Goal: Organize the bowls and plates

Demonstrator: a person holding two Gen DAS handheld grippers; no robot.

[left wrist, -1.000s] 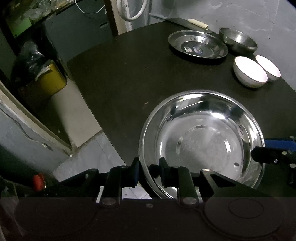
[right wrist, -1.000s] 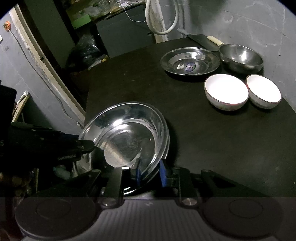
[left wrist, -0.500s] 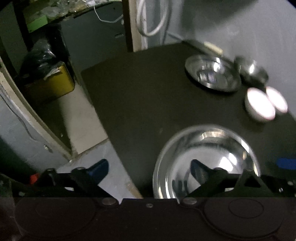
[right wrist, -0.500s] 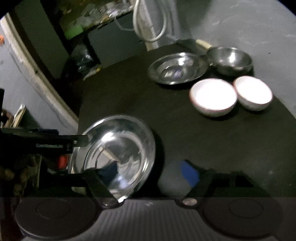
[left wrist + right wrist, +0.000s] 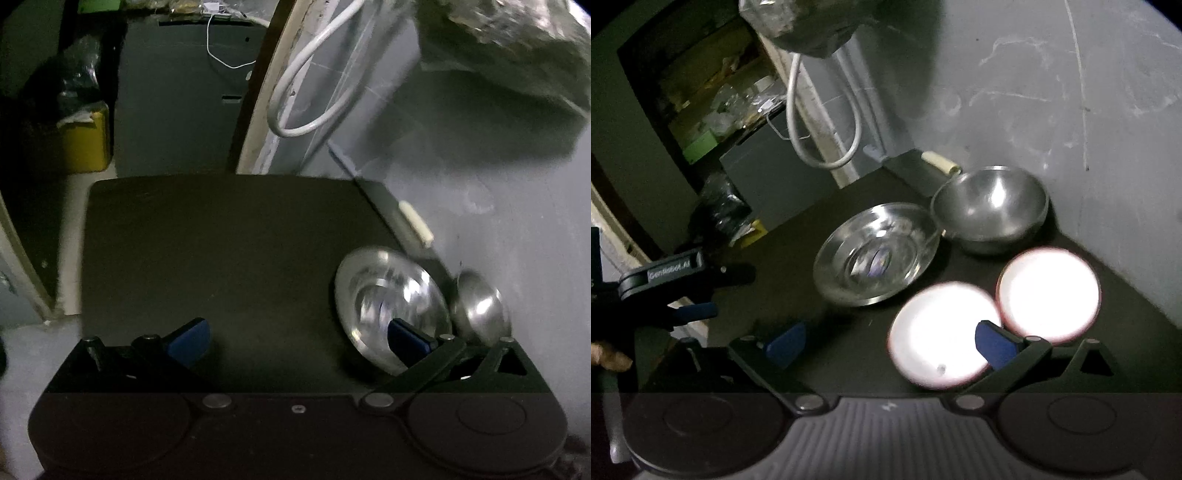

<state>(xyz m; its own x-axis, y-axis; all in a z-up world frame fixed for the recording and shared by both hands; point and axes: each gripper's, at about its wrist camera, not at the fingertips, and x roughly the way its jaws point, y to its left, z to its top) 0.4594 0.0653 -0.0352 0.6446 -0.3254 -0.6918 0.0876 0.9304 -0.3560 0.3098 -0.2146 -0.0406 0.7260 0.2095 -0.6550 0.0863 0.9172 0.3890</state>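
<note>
My left gripper [image 5: 295,341] is open and empty above the dark table [image 5: 221,240]. A steel plate [image 5: 388,310] and a steel bowl [image 5: 478,308] lie at its right. My right gripper [image 5: 886,341] is open and empty, close above the near white bowl [image 5: 942,332]. A second white bowl [image 5: 1049,295] sits to its right. The steel plate [image 5: 875,254] and the steel bowl [image 5: 990,206] stand behind them. The left gripper [image 5: 683,291] shows at the left edge of the right wrist view. The large steel plate is out of view.
A grey wall [image 5: 1052,92] runs close behind the bowls. A knife with a pale handle [image 5: 940,164] lies at the table's back edge. A white hose [image 5: 314,92] hangs on a post. A yellow bin [image 5: 85,144] stands past the table's left edge.
Both grippers have opened and let go of the large steel plate, then tilted up and moved forward toward the dishes at the back. The large plate has dropped out of view.
</note>
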